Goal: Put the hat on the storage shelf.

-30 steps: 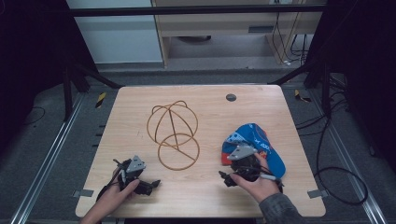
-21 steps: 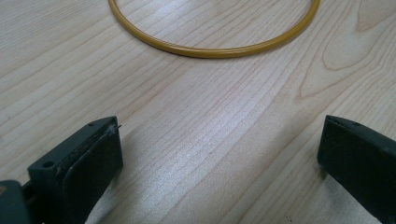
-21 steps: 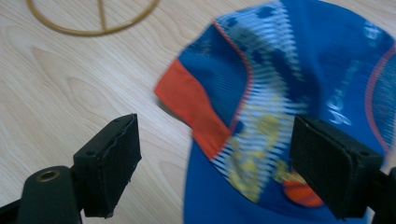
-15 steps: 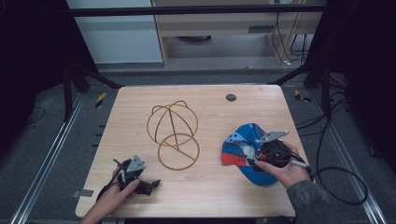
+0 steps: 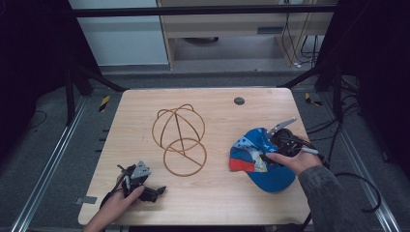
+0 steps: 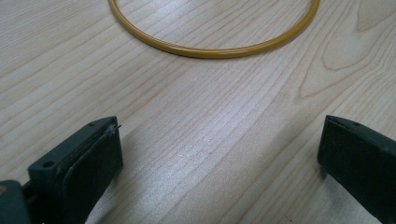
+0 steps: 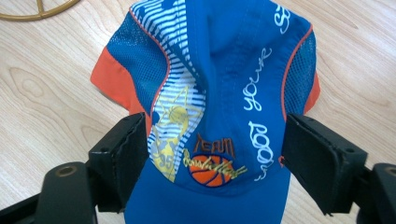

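Since 1 s ago the right gripper (image 5: pixel 265 155) has swung from the cap's near-left edge out to its right side and now comes at it from there; left gripper (image 5: pixel 155 191) hasn't budged.

Bench (image 5: pixel 145 111): bare wood. Wire cap stand (image 5: pixel 180 139), a gold dome over a ring base, sits at centre, empty.

Blue basketball cap (image 7: pixel 219 93) lies flat right of the stand, well apart from it. In the right gripper view the fingers (image 7: pixel 123 154) are spread wide, one each side of the crown front just above the brim, w/ the left one about touching the fabric, not yet squeezing. So the grab looks imminent; prob. next is close, lift, carry to the stand.

Left gripper rests on the bench near the front-left edge, fingers (image 6: pixel 84 158) spread w/ nothing between, pointing at the stand's ring base (image 6: pixel 215 46).
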Available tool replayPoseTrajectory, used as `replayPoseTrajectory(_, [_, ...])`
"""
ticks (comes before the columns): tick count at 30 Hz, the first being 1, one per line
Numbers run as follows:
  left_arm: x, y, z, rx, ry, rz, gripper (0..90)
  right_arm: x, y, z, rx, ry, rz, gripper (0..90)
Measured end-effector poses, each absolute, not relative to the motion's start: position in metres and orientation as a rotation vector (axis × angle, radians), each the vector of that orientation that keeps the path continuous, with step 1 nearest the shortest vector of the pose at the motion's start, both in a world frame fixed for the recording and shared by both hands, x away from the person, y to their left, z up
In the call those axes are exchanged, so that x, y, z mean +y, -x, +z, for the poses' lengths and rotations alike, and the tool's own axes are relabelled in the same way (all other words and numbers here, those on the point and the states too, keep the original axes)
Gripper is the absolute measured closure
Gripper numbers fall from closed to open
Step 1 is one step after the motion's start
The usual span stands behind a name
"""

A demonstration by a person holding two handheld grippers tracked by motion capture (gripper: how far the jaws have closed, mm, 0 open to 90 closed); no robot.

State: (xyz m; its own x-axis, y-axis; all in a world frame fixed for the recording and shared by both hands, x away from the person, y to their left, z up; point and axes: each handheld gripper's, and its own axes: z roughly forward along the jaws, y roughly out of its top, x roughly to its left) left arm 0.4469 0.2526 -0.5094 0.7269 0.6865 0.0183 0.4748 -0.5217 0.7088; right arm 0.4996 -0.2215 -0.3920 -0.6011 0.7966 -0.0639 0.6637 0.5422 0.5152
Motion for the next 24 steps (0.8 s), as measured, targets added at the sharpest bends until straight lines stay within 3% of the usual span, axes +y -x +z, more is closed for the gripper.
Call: replayPoseTrajectory(24, [0.253,-0.447,-0.509,0.872,-2.223,0.387,0.0,-0.221,-0.518,-0.384,2.530,-1.257,0.729,44.1])
